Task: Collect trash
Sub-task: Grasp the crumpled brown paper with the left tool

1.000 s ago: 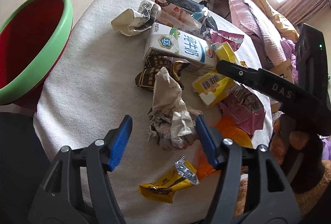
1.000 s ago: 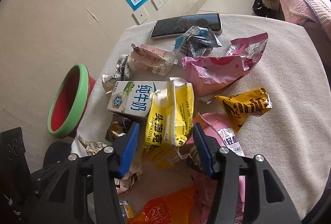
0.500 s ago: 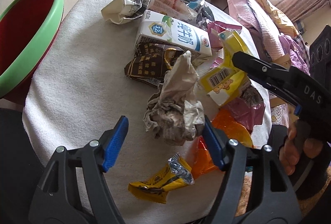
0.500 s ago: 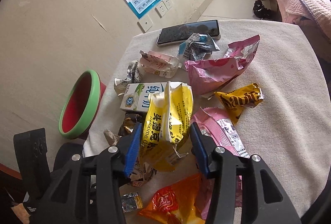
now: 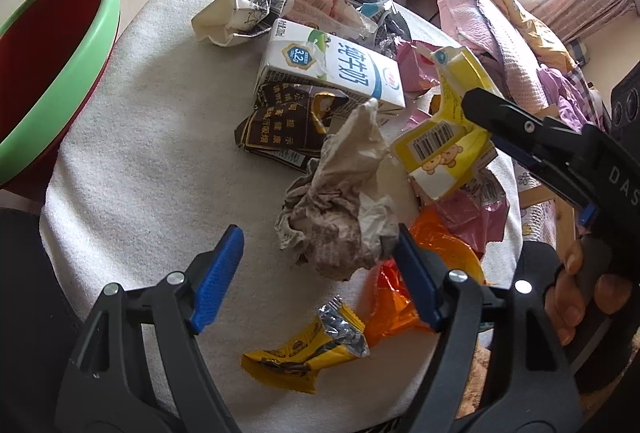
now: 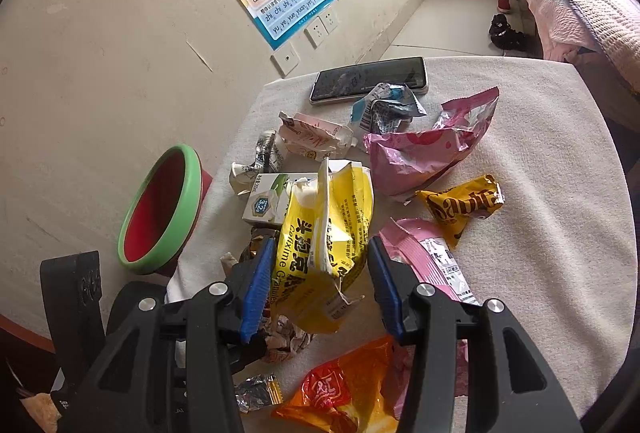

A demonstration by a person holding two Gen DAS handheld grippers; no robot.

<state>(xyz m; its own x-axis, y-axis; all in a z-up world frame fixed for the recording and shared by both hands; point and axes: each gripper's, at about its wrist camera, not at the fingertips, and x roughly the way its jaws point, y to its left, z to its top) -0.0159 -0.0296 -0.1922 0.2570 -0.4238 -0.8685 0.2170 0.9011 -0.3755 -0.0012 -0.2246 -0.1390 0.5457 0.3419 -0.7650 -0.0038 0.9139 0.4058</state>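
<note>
Right wrist view: right gripper (image 6: 320, 285) clamps yellow box (image 6: 324, 233) printed "Cefixime Granules".
Left gripper (image 5: 316, 273): jaws just opening, wide, crumpled paper (image 5: 340, 209) between.
Milk carton (image 5: 332, 69): "3.2g".

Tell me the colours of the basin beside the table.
The basin has a light green rim and a red inside; the left wrist view shows it best.

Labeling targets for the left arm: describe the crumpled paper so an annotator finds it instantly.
On the white-clothed table, look just beyond the open left gripper. The crumpled paper wad lies there below the milk carton, the only dull grey-brown, unprinted piece among glossy wrappers.
</note>
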